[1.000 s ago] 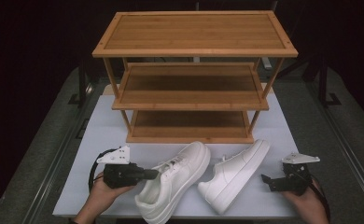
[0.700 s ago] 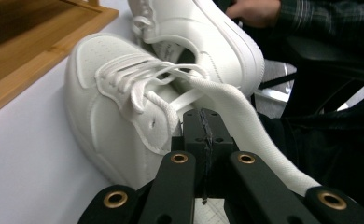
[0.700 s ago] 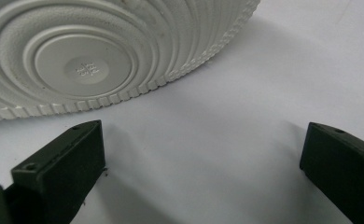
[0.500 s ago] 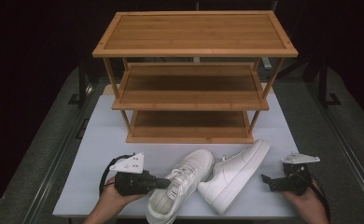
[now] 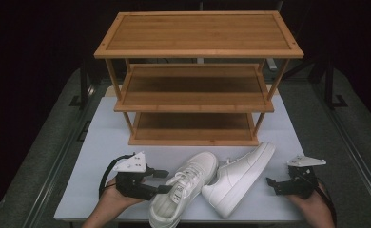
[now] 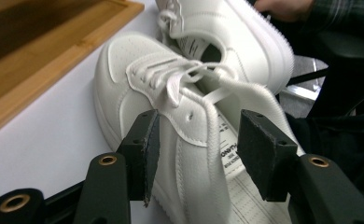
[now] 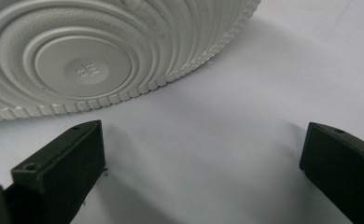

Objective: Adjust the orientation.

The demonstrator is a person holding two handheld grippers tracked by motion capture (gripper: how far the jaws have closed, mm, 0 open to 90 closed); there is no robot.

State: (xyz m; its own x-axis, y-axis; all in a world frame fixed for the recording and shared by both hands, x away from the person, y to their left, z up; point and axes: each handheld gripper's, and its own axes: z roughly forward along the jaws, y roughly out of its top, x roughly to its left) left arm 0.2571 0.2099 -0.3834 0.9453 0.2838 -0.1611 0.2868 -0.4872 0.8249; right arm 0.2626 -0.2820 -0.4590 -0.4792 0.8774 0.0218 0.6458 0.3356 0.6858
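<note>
Lying between left tool's (image 6: 194, 154) parted jaws: sneaker (image 6: 171, 121).

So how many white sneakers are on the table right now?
2. One sneaker lies by the left gripper; the other sneaker lies tipped on its side just right of it. None seem hidden.

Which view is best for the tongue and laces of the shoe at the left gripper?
Left gripper view: the near shoe's laces and tongue label sit close up between the open jaws. High view shows that shoe whole but small. Right gripper view shows a ribbed sole; which shoe's, I cannot tell.
</note>
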